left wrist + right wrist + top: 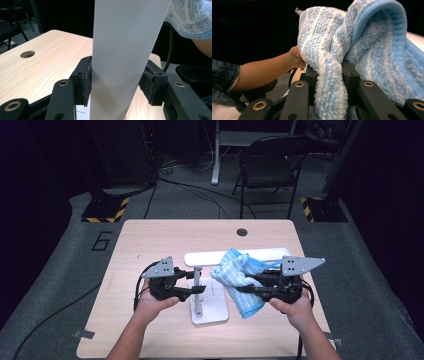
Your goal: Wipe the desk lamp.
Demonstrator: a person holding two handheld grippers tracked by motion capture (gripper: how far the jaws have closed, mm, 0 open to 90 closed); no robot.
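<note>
At a wooden table (150,240), the left gripper (196,290) clamps the upright post (198,290) of a white towel stand (212,310), steadying it; the right gripper (243,290) pinches a fold of the blue-and-white striped towel (239,275), which drapes over the stand's top bar (270,254), likely to hang it.

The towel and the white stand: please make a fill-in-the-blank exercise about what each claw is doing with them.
1. The left claw is shut on the upright post of the white ____.
2. The right claw is shut on a striped towel coloured white and ____.
3. The stand rests on a ____ table.
4. In the high view, part of the towel lies over the stand's horizontal ____.

Missing words: stand; blue; wooden; bar
</note>
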